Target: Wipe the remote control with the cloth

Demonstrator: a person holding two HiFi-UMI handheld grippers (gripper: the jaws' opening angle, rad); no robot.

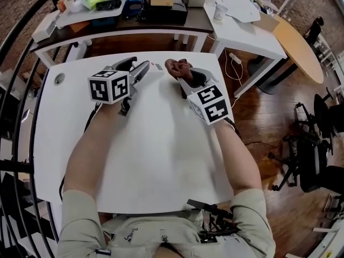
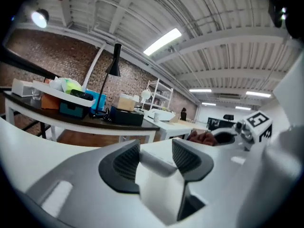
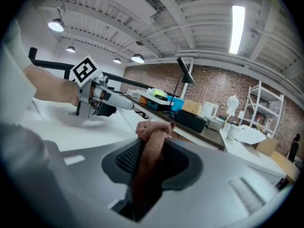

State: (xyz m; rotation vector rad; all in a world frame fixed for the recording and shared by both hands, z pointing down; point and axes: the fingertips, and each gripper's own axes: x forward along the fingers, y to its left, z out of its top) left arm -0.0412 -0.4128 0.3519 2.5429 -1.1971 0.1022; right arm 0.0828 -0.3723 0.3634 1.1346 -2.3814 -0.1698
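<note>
Left gripper (image 2: 156, 158) is clamped on the white remote (image 2: 159, 184). Right gripper (image 3: 152, 163) is clamped on the brown cloth (image 3: 153, 133). Over the surface (image 1: 161, 144), cloth and remote are near but apart. I think no wiping is done yet; all of it is left.

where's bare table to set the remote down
The white table is bare in its near half between both forearms, and from the left tool out to the grommet hole. Crowded: the far middle, where the remote and the right tool with its cloth sit close.
</note>
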